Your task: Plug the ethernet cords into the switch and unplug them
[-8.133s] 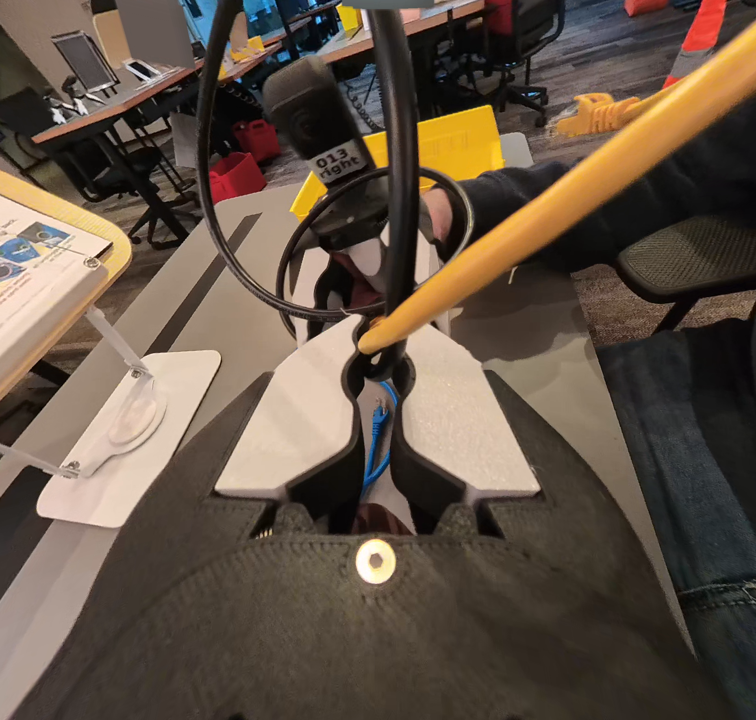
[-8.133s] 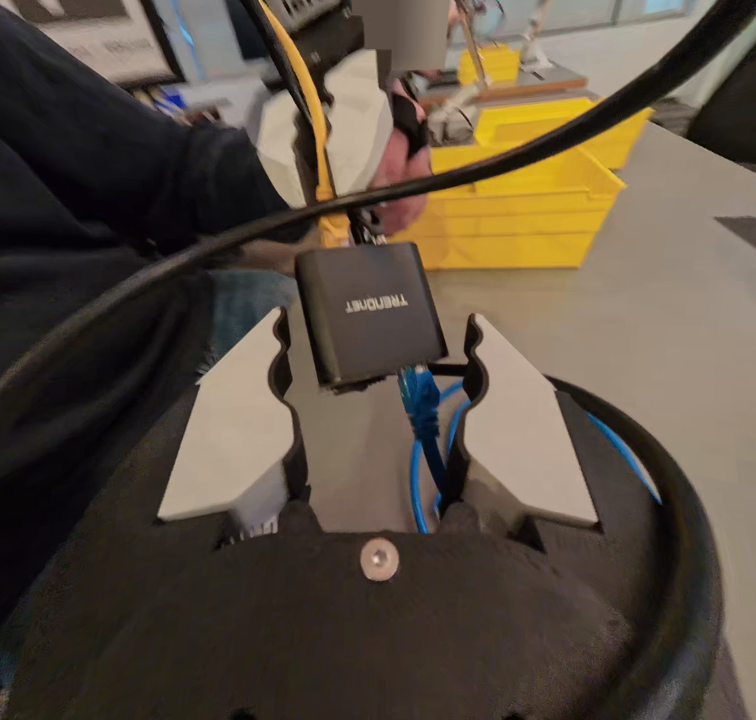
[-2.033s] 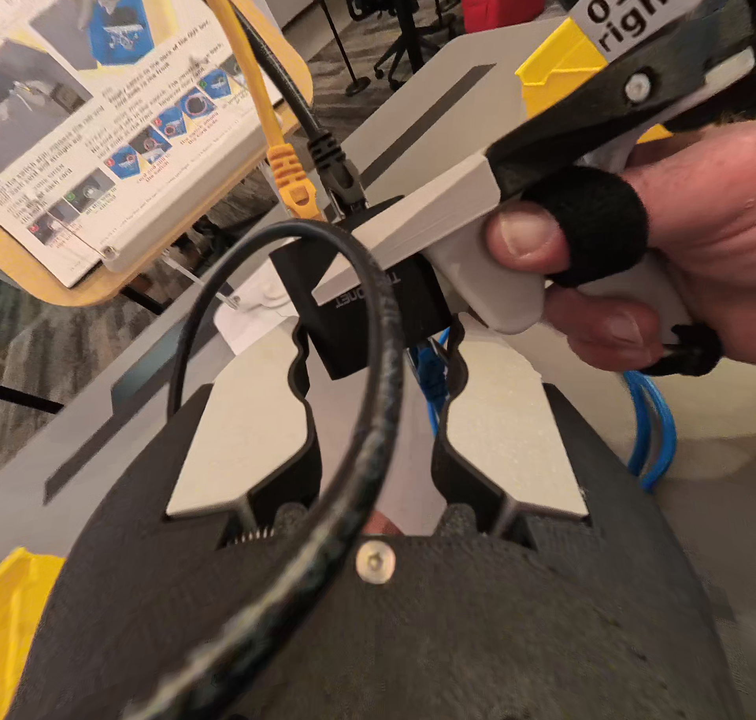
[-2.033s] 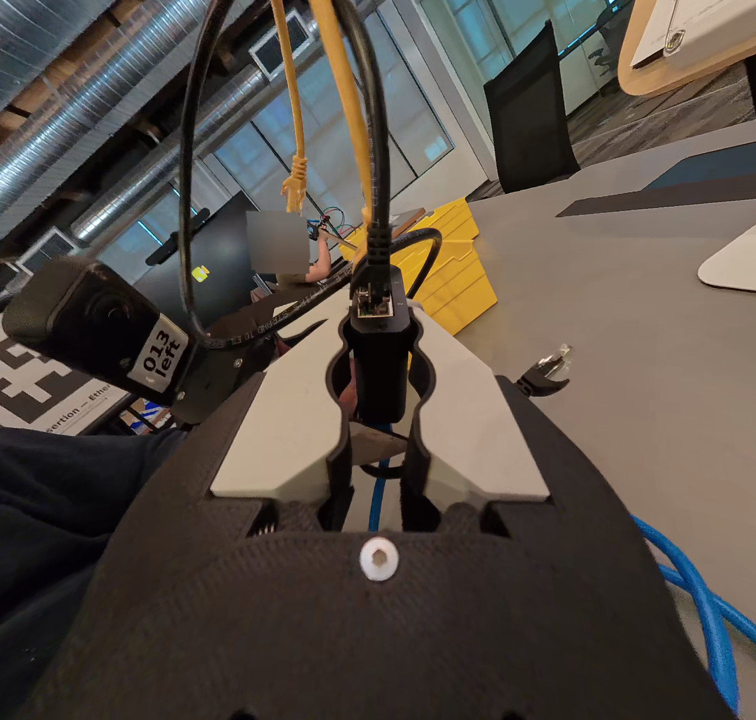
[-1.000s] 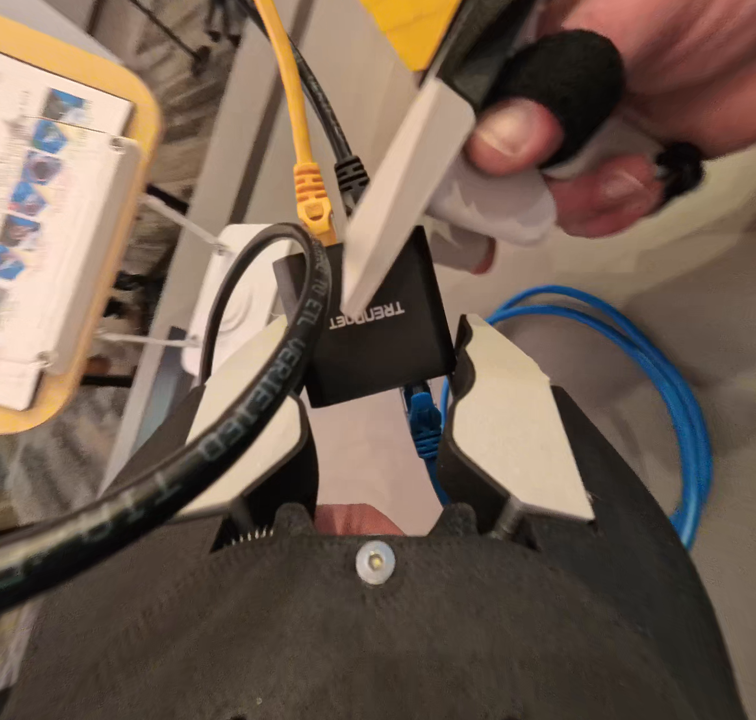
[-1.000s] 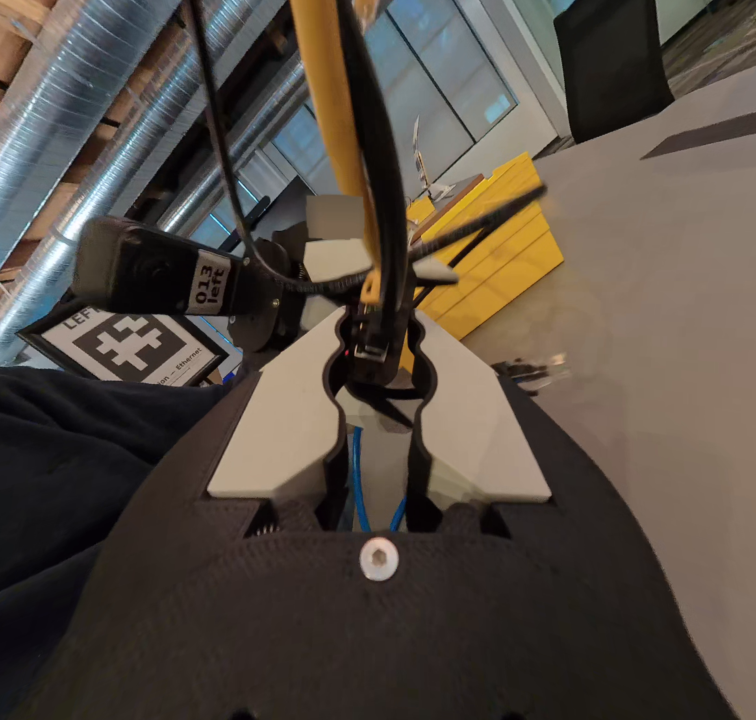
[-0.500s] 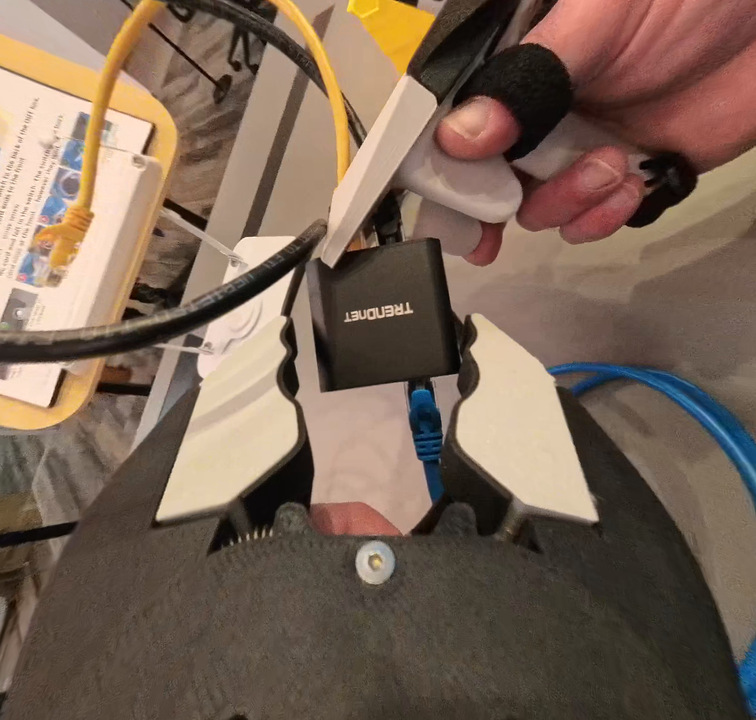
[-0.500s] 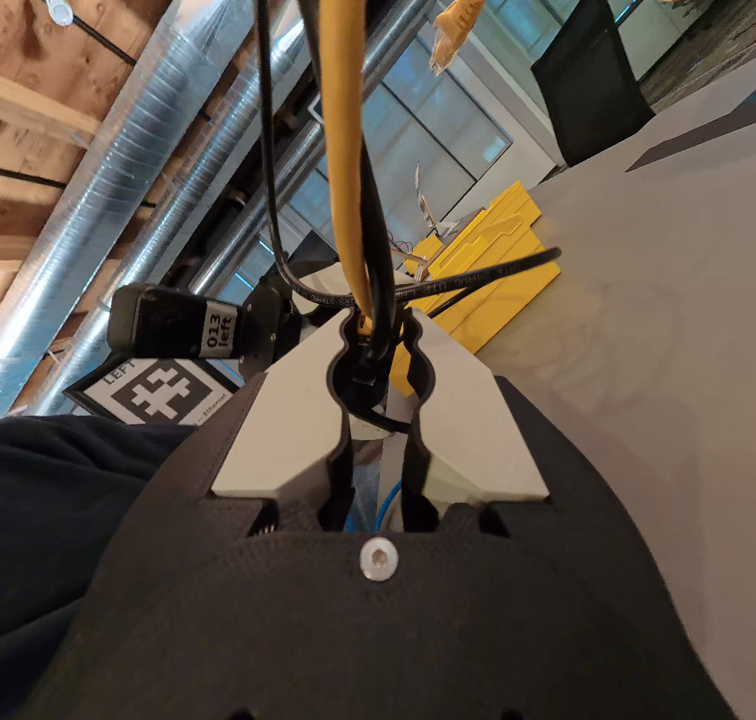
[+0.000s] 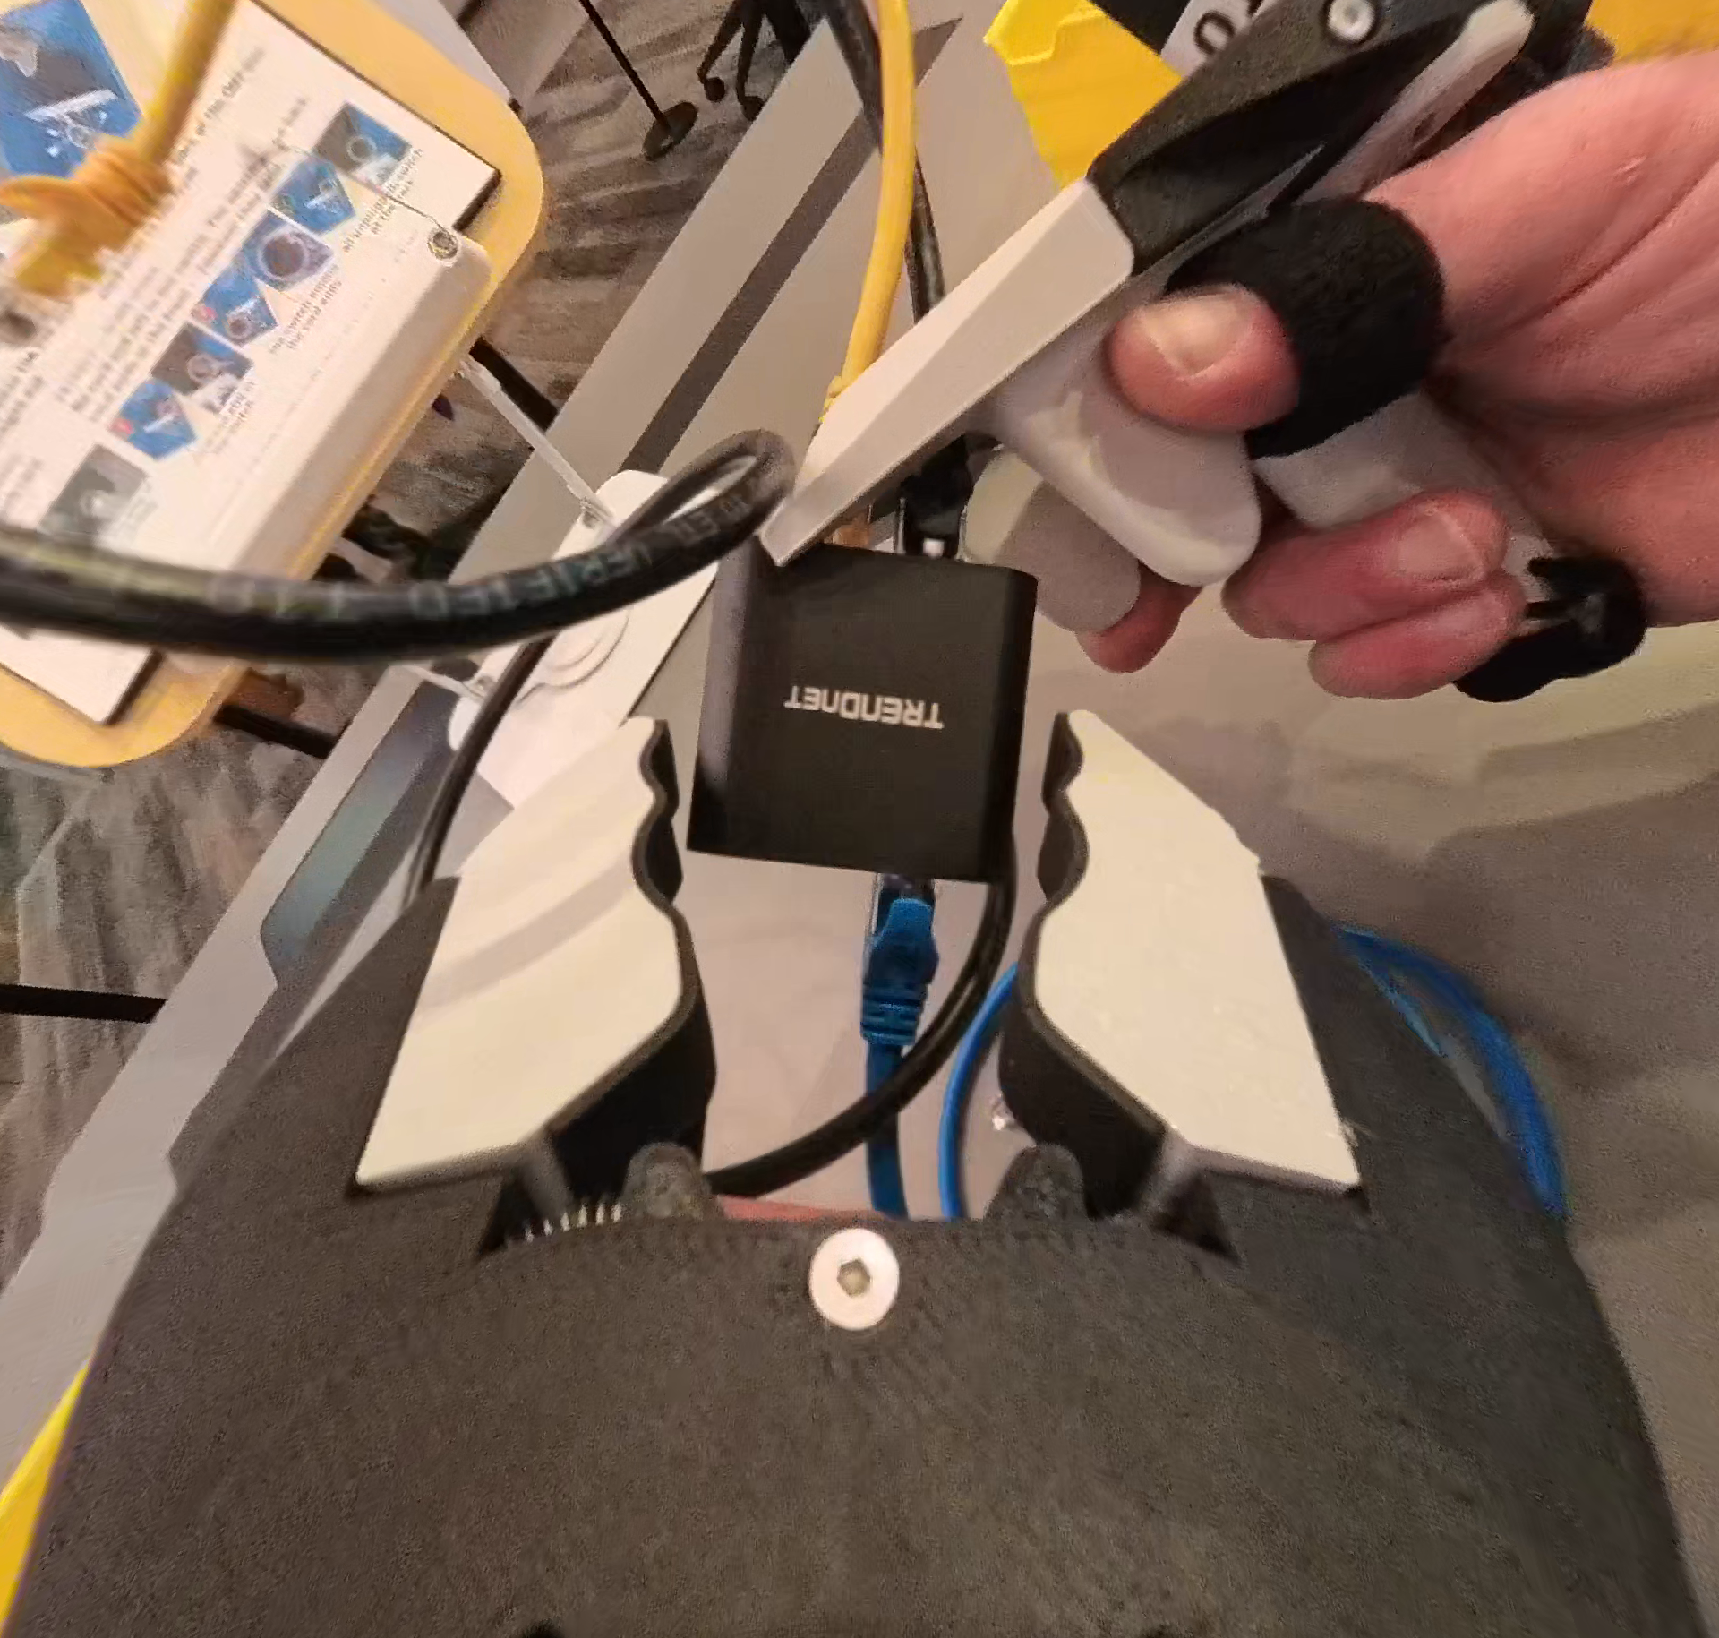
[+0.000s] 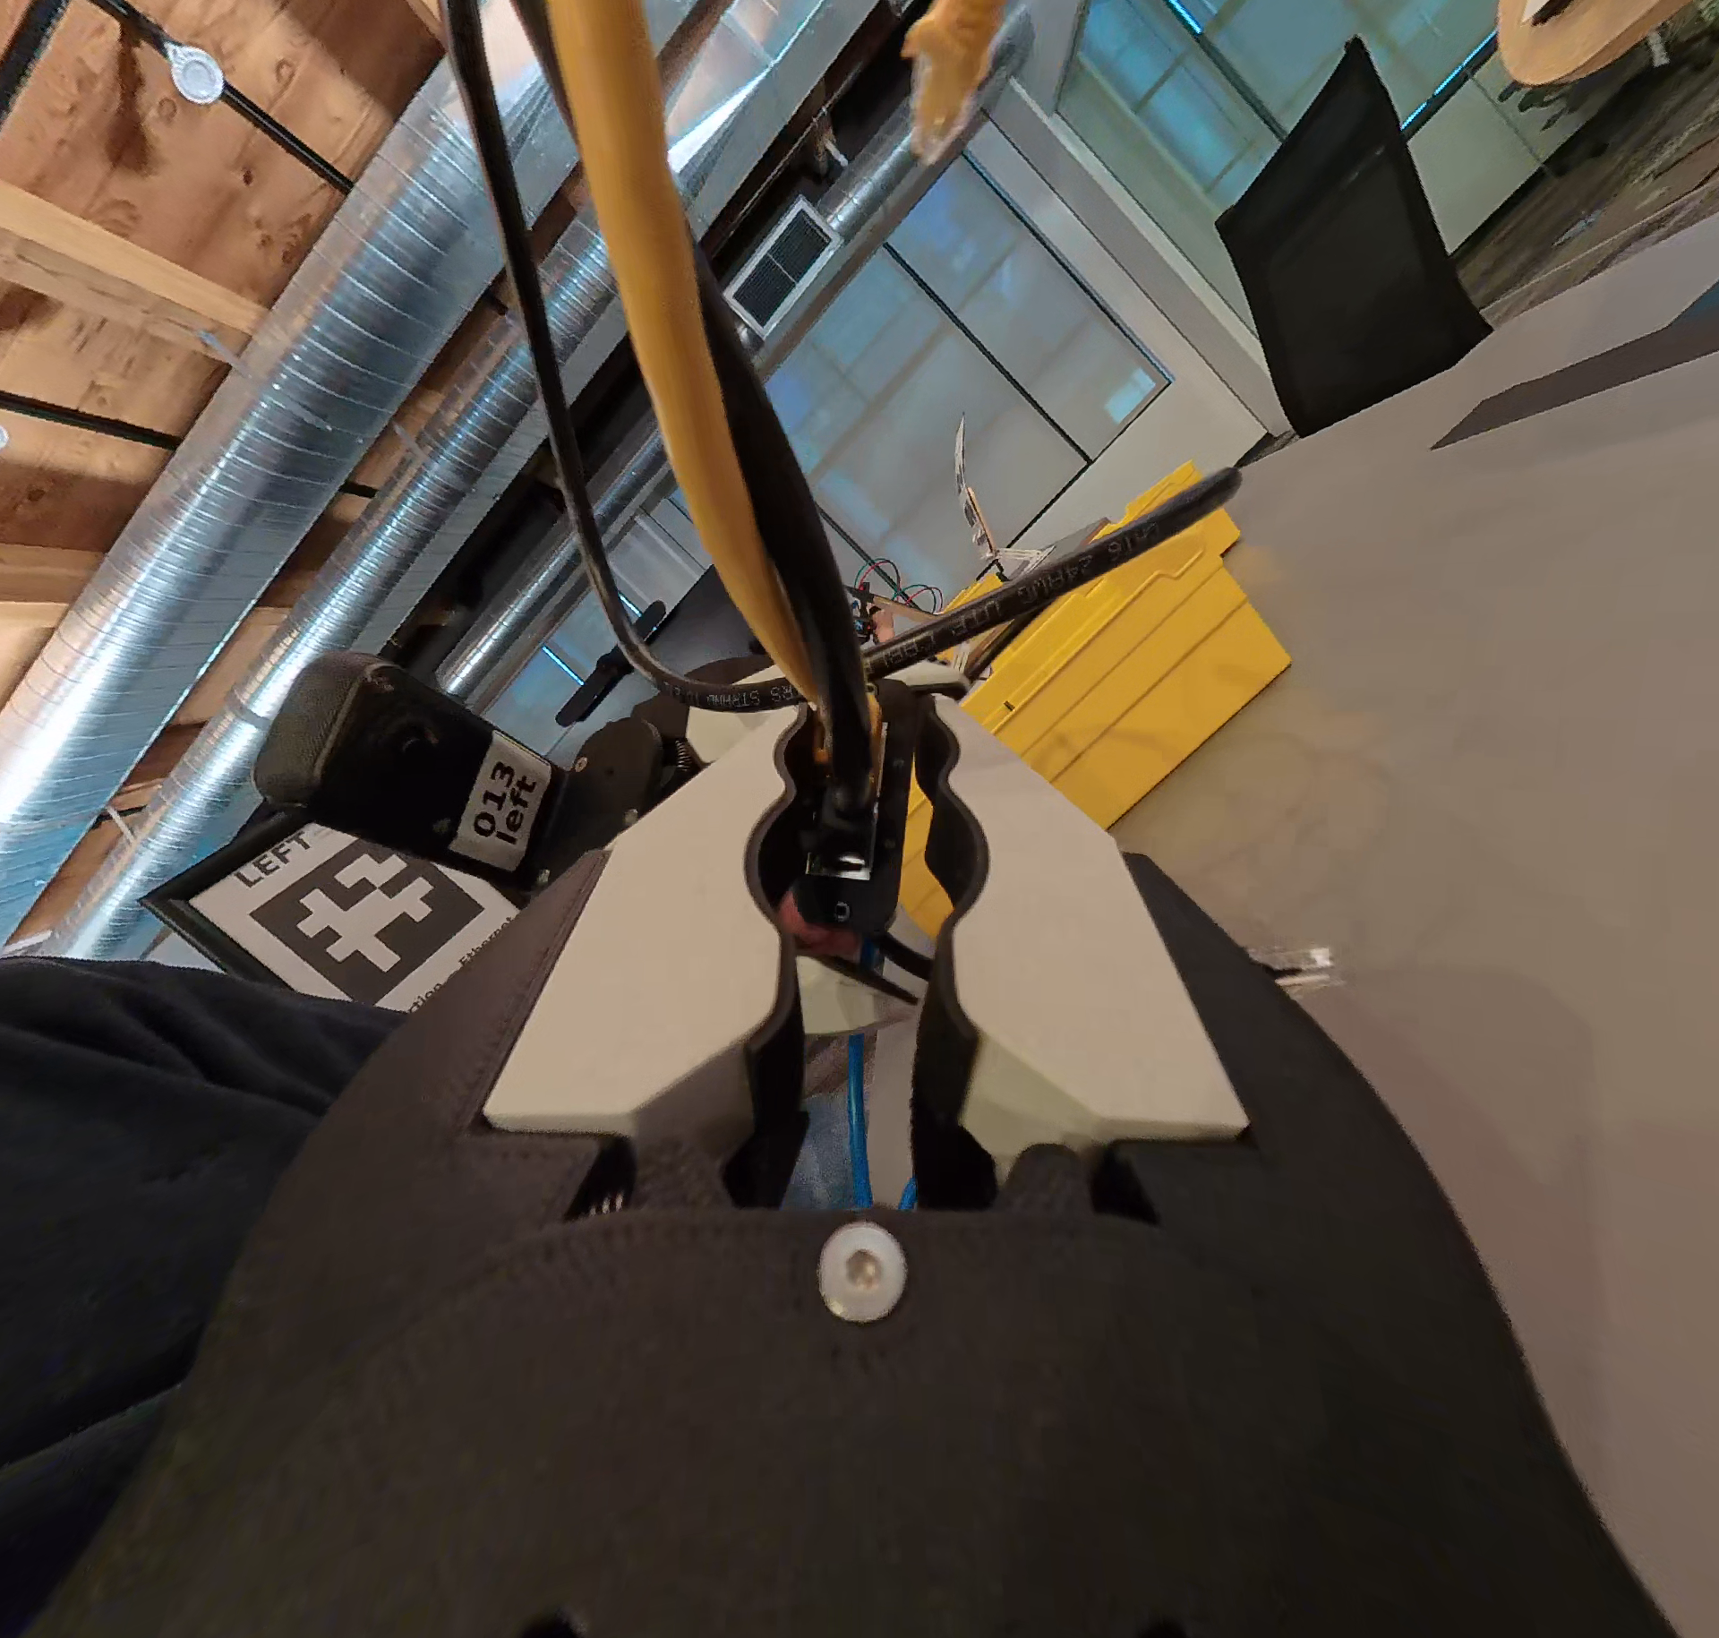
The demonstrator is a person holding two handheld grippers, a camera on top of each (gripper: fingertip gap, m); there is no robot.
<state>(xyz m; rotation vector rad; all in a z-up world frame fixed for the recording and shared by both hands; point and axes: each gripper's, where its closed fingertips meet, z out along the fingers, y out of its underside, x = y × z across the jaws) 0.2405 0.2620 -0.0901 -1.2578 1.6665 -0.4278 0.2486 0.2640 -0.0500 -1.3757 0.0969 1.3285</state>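
The black switch (image 9: 860, 719) lies between the open fingers of my left gripper (image 9: 860, 756), which stand close beside its sides. A blue cord (image 9: 898, 951) is plugged into its near side. A yellow cord (image 9: 884, 198) and a black cord (image 9: 372, 598) enter its far side. My right gripper (image 10: 860, 747) is shut around these two cords (image 10: 842, 756) where they meet the switch; one of its fingers (image 9: 930, 402) shows in the left wrist view. The yellow cord's free plug (image 10: 958, 58) dangles. A thin black cable (image 9: 939, 1072) loops between my left fingers.
A person's hand (image 9: 1488, 384) holds the right gripper. An instruction board (image 9: 233, 291) stands at the left on a white base (image 9: 605, 644). Yellow bins (image 10: 1144, 626) sit on the grey table (image 10: 1488, 756). A marker board (image 10: 353, 923) and a black chair (image 10: 1349, 244) are farther off. Both grippers' tips are close together, under 4 cm apart.
My right gripper has slid from the switch body up to the black and yellow cords at its far side and stays shut there. The cords have swung; my left gripper stays open around the switch.
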